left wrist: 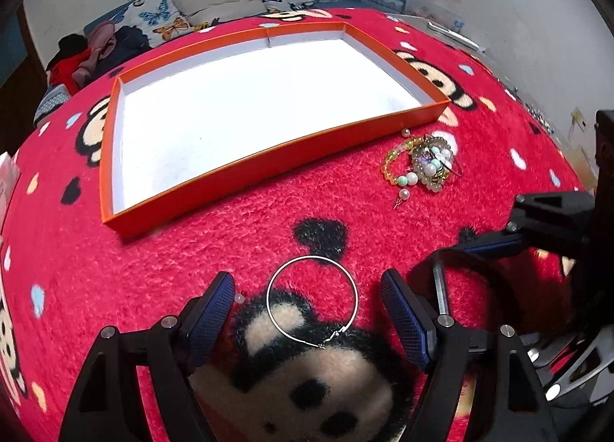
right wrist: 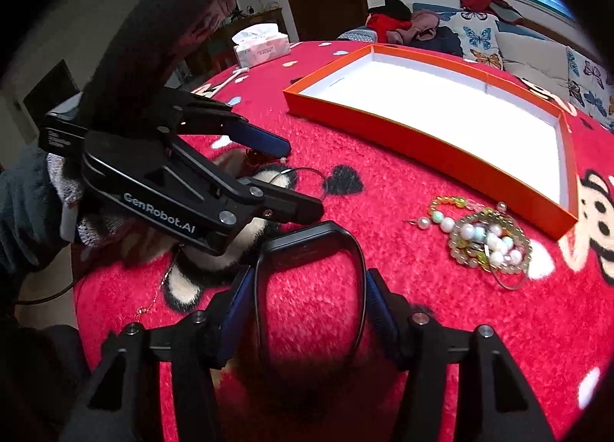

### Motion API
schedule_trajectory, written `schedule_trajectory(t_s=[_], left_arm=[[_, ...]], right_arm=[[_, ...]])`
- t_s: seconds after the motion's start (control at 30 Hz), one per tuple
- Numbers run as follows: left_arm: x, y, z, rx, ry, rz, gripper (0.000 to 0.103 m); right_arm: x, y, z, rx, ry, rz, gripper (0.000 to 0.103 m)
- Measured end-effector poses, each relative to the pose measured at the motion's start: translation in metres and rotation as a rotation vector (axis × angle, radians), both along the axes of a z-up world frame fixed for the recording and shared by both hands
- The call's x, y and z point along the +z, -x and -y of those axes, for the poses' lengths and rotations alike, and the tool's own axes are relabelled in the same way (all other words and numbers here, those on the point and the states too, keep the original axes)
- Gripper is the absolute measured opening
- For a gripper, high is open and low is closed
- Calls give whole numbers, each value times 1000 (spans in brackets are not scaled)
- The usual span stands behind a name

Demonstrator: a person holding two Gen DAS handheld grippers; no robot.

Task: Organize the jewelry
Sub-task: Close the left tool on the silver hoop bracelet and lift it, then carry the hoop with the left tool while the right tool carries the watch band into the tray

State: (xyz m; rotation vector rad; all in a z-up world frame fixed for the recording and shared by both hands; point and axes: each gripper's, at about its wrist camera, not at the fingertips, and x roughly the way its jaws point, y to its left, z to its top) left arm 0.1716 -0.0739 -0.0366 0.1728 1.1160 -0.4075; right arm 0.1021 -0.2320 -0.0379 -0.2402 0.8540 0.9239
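Note:
A thin silver hoop bracelet (left wrist: 311,300) lies flat on the red plush cloth between the open fingers of my left gripper (left wrist: 309,305). It also shows in the right wrist view (right wrist: 307,173), next to the left gripper (right wrist: 299,177). My right gripper (right wrist: 307,311) is shut on a black band (right wrist: 311,250) and holds it just above the cloth; the band also shows in the left wrist view (left wrist: 468,265). A pile of beaded bracelets and pearls (left wrist: 422,167) (right wrist: 487,242) lies by the near right corner of the orange tray (left wrist: 184,204) (right wrist: 422,150), whose white inside is bare.
A loose pearl earring (left wrist: 403,196) lies near the pile. A small pearl (left wrist: 238,298) sits by my left finger. A thin gold chain (right wrist: 153,300) lies at the cloth's left edge. A tissue box (right wrist: 261,44) stands at the far edge. A sofa with cushions (left wrist: 230,0) is behind.

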Motion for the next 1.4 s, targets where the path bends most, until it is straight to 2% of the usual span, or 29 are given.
schedule_trajectory(t_s=[0.13,0.37,0.63,0.7,0.83,0.87,0.9,0.93,1.0,1.17,1.23,1.27,1.3,1.4], left_arm=[[-1,-2,3,-25,3,13,79],[-1,0,4,-61,-7,43,67],[-2,9,8,-95,-52,72,62],[-2,11,11,-108,-60,80,54],[0,14,13,-113,-73,92,50],[1,15,12,-113,-70,94,43],[2,16,11,-116,-51,88,26],[3,15,10,-109,-42,83,22],[4,15,7,-99,-18,76,22],[13,20,2,-76,10,91,25],[17,18,-2,-58,14,100,40],[18,17,-4,-46,6,98,64],[19,16,-5,-38,-2,100,81],[18,14,-7,-51,-11,100,84]], right_arm=[[1,-1,5,-23,-5,-2,63],[2,-3,9,-48,-21,-11,63],[6,-6,12,-77,-35,-17,63],[7,-6,12,-84,-33,-12,63],[9,-8,14,-107,-37,-16,63],[10,-9,15,-111,-38,-16,63],[11,-10,15,-115,-42,-16,63],[12,-11,16,-119,-47,-17,63],[14,-10,19,-125,-59,-16,63],[19,-12,19,-132,-60,-4,63],[18,-13,18,-136,-59,0,63],[17,-12,18,-135,-60,-3,63],[16,-11,19,-134,-61,-6,63],[15,-10,18,-130,-62,-7,63]])
